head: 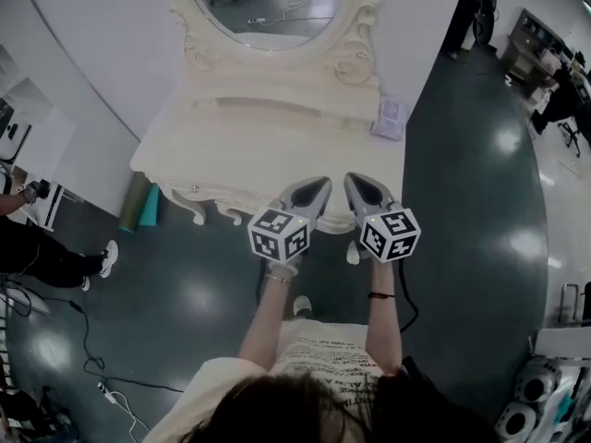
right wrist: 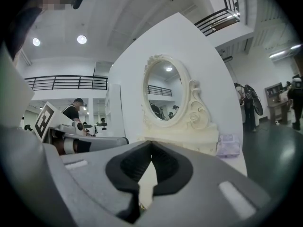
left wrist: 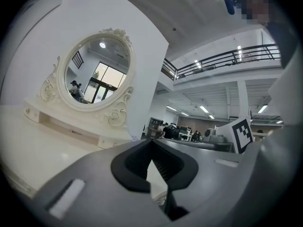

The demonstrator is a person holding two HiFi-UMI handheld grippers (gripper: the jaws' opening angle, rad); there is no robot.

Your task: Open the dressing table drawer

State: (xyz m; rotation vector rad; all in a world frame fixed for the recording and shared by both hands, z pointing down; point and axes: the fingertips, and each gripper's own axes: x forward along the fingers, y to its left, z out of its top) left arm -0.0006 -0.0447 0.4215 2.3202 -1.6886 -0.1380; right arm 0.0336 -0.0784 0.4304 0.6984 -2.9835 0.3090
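Note:
The cream dressing table (head: 249, 146) stands against the white wall, with an oval mirror (head: 277, 7) in a carved frame. Its front apron (head: 217, 201) shows only as a scalloped edge with a small knob (head: 193, 189); the drawer front is hidden under the top. My left gripper (head: 323, 185) and right gripper (head: 353, 181) hover side by side over the middle of the front edge, pointing at the table. Both are shut with nothing in them. In the left gripper view the jaws (left wrist: 151, 141) meet below the mirror (left wrist: 97, 70). The right gripper (right wrist: 151, 144) points level past the mirror (right wrist: 163, 96).
A lilac packet (head: 391, 116) lies on the table's right end, also in the right gripper view (right wrist: 228, 144). A green roll (head: 138, 206) leans by the left leg. A person (head: 37, 247) stands at the far left, with cables (head: 92, 358) on the dark floor.

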